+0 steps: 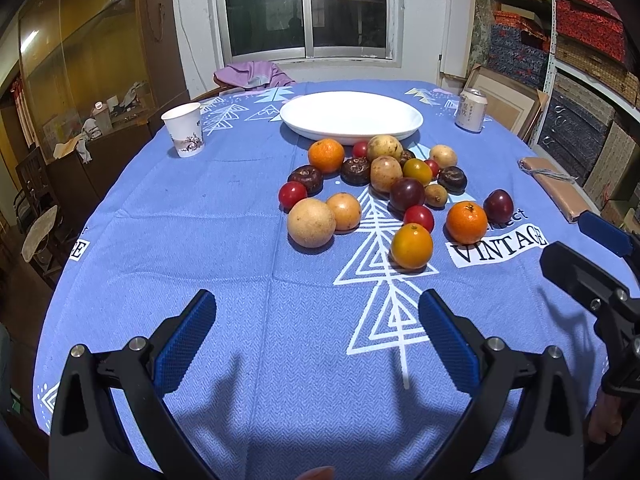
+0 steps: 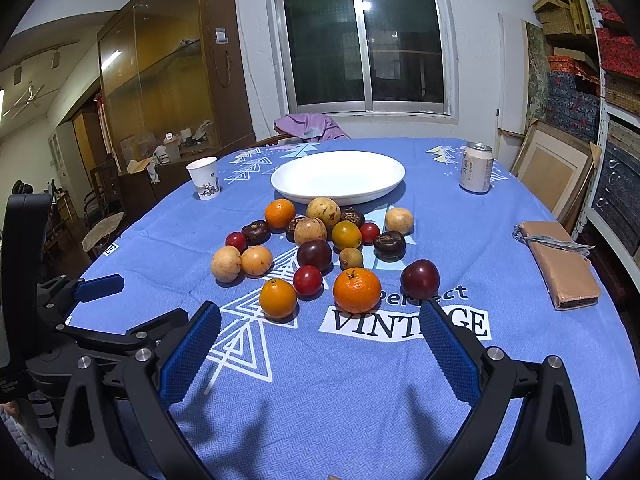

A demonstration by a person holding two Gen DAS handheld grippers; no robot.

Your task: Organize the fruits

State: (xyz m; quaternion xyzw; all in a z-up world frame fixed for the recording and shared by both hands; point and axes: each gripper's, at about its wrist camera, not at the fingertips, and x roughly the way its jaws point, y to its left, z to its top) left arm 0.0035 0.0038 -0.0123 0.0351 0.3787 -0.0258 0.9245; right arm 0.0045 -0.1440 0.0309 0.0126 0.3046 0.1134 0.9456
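Fruit heaped loose mid-table on blue tablecloth [image 1: 224,216], none in the white oval dish [image 1: 351,115] just beyond the pile. Left gripper [image 1: 316,334] low over near cloth, blue-padded fingers wide apart, nothing between them. Right gripper [image 2: 320,342] same: fingers spread, empty, hovering near the "VINTAGE" print [image 2: 372,324]; it also shows at the right edge of the left wrist view.

Pile, near to far:
- yellow-orange citrus [image 1: 411,246] nearest, red cherry tomato [image 1: 419,218] just behind it
- mandarin [image 2: 357,290] near right, dark plum [image 2: 420,278] further right, apart from it
- big tan round fruit [image 1: 311,223] near left, touching a smaller orange-tan one [image 1: 344,211]
- second dark plum [image 1: 407,194] centre
- second mandarin [image 1: 326,155] far left, close to the dish
- dark brown round fruits, more tomatoes, tan spotted fruits packed between; exact kinds unclear

Paper cup [image 1: 184,130] far left. Drink can [image 1: 472,110] far right. Tan case [image 2: 560,264] with a tassel at the right table edge. Purple cloth [image 2: 310,126] on a chair behind the table, under the window.
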